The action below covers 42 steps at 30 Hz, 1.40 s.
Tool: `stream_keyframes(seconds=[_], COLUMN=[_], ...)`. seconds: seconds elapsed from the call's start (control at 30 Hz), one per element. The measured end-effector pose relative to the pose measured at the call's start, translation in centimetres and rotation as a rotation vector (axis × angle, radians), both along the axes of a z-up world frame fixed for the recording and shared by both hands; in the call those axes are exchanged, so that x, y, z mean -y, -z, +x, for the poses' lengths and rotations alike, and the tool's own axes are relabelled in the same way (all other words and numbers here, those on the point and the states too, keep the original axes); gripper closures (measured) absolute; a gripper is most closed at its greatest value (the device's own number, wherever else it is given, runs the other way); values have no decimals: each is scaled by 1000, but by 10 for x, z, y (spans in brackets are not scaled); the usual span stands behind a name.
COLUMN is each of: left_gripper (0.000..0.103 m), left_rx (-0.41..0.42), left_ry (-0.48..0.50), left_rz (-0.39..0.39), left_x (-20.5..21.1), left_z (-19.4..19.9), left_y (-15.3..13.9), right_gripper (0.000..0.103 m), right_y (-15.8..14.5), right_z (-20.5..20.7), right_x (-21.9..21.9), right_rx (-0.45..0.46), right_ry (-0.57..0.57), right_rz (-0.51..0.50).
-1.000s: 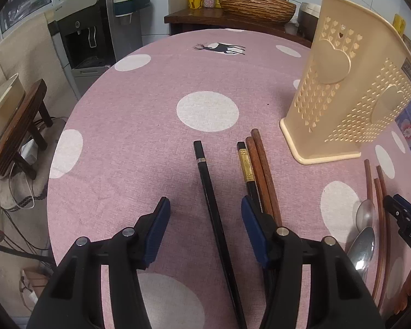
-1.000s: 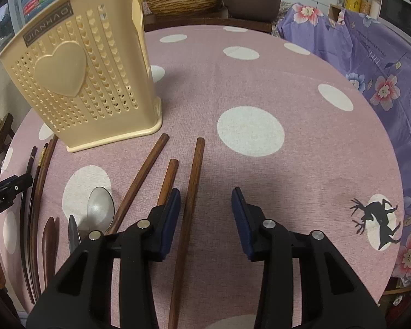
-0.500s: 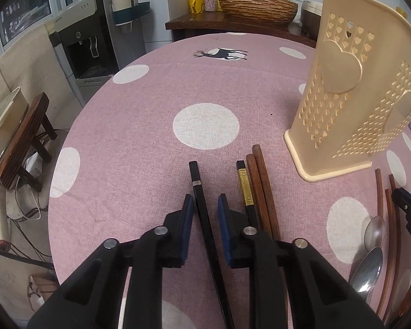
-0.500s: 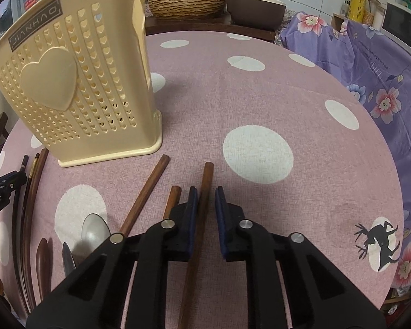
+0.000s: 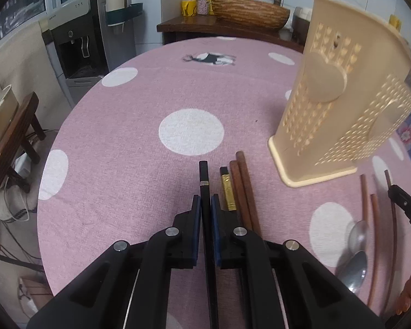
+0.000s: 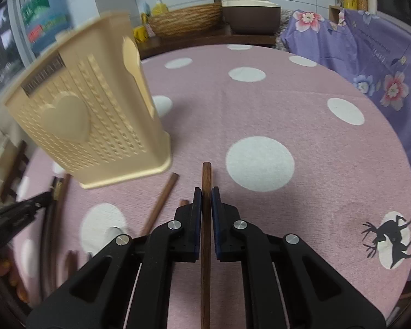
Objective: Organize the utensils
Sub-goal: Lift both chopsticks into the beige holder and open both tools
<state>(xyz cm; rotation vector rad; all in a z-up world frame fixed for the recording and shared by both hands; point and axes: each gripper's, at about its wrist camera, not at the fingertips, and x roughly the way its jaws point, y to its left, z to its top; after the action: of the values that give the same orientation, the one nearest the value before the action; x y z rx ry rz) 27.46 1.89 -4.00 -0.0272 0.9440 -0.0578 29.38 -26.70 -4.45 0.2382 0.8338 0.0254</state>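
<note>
My left gripper (image 5: 205, 205) is shut on a black chopstick (image 5: 204, 178) that points away along the fingers. Beside it on the pink cloth lie a gold-banded black chopstick (image 5: 227, 189) and two brown chopsticks (image 5: 243, 186). My right gripper (image 6: 206, 197) is shut on a brown wooden chopstick (image 6: 207, 175). A cream perforated utensil holder (image 5: 342, 104) stands upright to the right of the left gripper; in the right wrist view the holder (image 6: 90, 120) stands to the left. Another brown chopstick (image 6: 161, 200) lies left of the right gripper.
Two metal spoons (image 5: 356, 249) and thin brown sticks (image 5: 374, 235) lie at the right in the left wrist view. The round table (image 5: 123, 126) has a pink polka-dot cloth. A woven basket (image 5: 249, 11) sits on a cabinet behind. A purple floral cloth (image 6: 383, 63) lies at the right.
Both grippers went from open to shut, the left on the black chopstick and the right on the brown one. Both views have shifted, as if the grippers have risen.
</note>
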Motion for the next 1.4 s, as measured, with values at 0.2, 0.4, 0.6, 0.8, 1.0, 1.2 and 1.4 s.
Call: stream_keyframes(seconds=[0.2,0.4,0.6,0.8,1.0,1.2,1.4], left_gripper=[94,94,94,94,94,94,94], left_rx=[121,285,398,418,441,490,608], left_ry=[23,44,48,57,55,50,84], left_rz=[-110,-168,-153,-151,-146,-122,-135], left_x=[-13,-23,-24,-22,-27,-30,-21], left_z=[-20,-46,-55,-53,-58,-57,-49], left_y=[-48,-107,-139,-145,-152,-174,-241], right_gripper=[95,95,95,95,95,95,95], right_y=[-41,-95,-129,-139,-145,-167,-238], right_z=[-17,-45,-59,-58,-56,-44,-28], right_x=[23,43,57,56,53,53,39], right_rx=[111,266,346,357,368,395,521], right_ry=[-38,-64,-79,-92,-104,-108,-118], right_rz=[119,137,121,99,67,37,-22])
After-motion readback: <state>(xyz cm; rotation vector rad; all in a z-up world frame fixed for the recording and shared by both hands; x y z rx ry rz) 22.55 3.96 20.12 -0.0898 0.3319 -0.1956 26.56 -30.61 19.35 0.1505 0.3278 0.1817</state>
